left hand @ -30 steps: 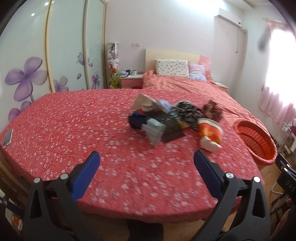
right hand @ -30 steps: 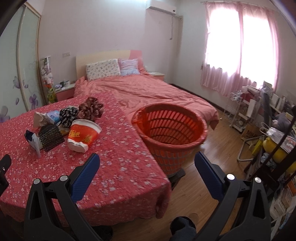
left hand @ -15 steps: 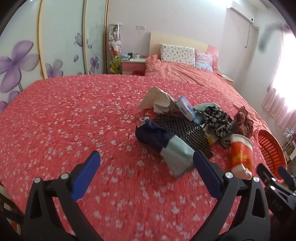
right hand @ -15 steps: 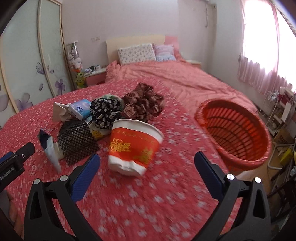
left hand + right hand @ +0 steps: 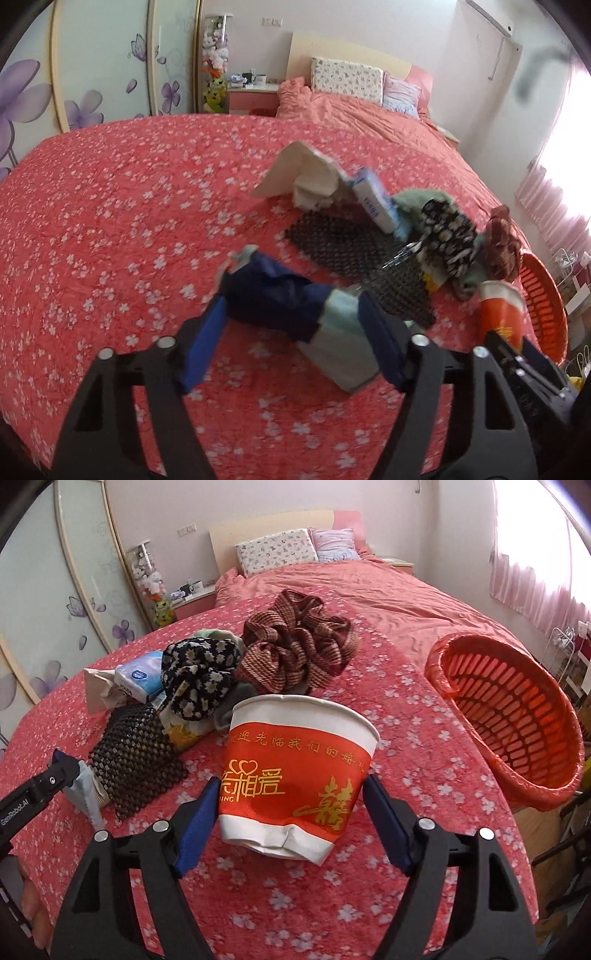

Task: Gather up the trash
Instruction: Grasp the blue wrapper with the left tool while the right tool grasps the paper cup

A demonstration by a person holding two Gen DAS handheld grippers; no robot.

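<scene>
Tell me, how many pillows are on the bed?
2. A flowery white pillow leans on the headboard, and a pale striped pillow sits right beside it, nearer the window. More could be hidden behind them.

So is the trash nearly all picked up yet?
Not yet. The orange basket looks empty. Each hand-held gripper is closing: the left around a blue wrapper, the right around the paper cup. The tissue pack is still on the bed.

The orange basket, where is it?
In the right wrist view the orange basket sits at the right edge of the red flowered bedspread, to the right of the paper cup, tilted with its opening facing the bed.
</scene>
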